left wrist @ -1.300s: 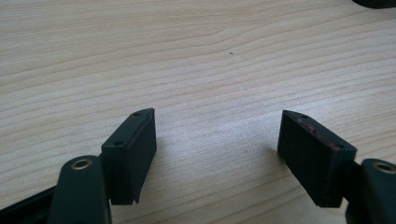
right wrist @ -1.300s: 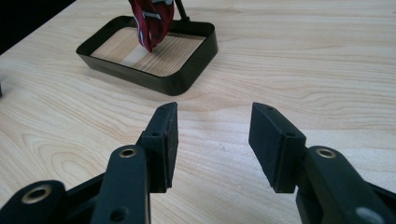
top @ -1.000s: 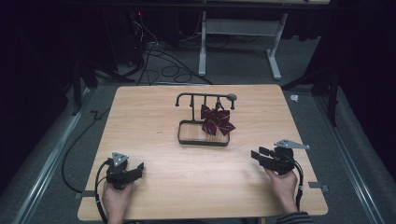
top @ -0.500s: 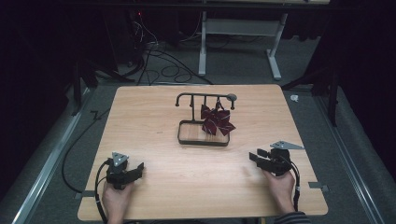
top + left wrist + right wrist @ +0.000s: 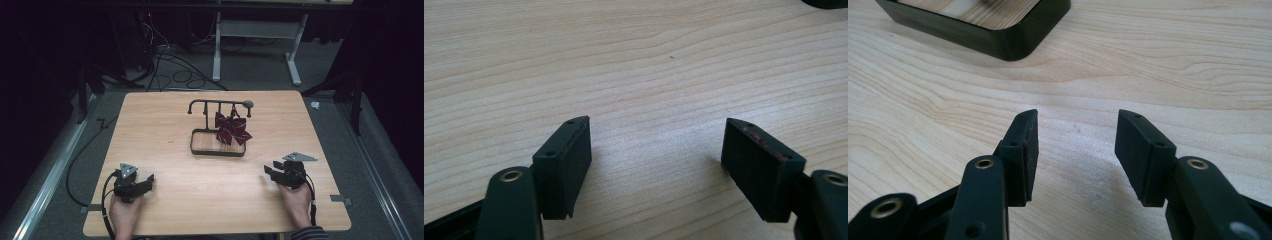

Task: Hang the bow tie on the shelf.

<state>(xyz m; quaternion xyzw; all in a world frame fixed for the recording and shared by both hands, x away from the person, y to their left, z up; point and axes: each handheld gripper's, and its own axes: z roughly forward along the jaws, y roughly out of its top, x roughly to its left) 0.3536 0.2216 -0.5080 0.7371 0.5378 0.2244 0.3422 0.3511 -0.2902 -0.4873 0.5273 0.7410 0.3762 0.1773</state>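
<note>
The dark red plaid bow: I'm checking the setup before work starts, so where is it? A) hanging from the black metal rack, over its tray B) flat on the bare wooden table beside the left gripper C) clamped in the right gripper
A: in the high view the dark red plaid bow hangs from the black metal rack above its tray; both grippers rest apart from it with jaws open and nothing in them.

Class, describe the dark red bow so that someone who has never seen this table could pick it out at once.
Start at the wooden table and find the black stand with a tray base near its middle. The bow hangs from the stand's rail over the tray's right side. It is the one dark red, striped fabric thing there; everything else is black metal or pale wood.
</note>
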